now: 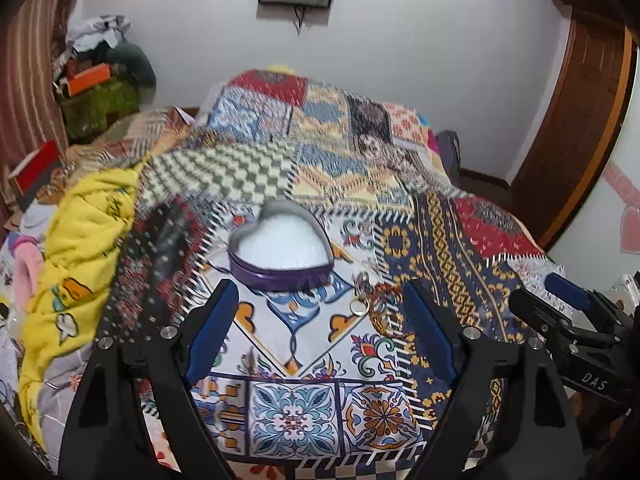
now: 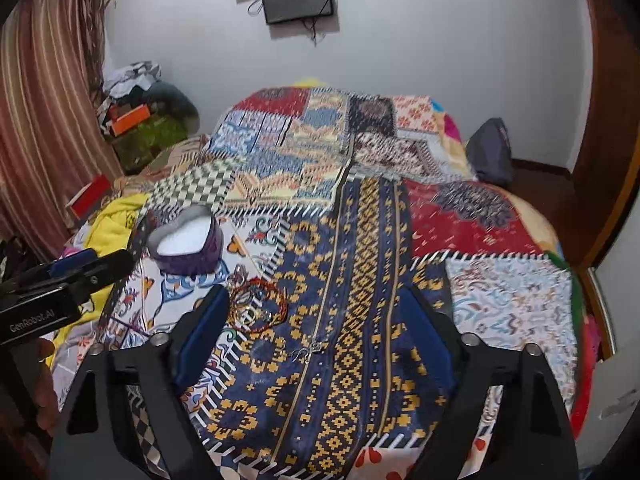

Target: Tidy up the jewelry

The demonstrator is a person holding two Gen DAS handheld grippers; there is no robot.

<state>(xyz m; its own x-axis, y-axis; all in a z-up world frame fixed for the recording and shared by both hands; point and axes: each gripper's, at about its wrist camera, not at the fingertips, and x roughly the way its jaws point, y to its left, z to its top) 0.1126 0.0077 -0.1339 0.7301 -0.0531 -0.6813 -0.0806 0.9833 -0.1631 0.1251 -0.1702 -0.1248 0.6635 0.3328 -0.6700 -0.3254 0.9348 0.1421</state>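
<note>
Patchwork bedspread (image 2: 360, 240); heart tin (image 1: 280, 246), perhaps bracelets (image 2: 260, 308).

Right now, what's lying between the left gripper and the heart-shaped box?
Only bare patterned bedspread lies between the left gripper and the heart-shaped box, clearest in the left wrist view; the jewelry pile sits off to the right.

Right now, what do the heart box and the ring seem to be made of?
Heart box: likely tin, with a glossy purple wall and a bare grey rim; the white lining looks soft, perhaps foam. Ring: probably gold-coloured metal, shiny yellow, too small to be sure.
</note>
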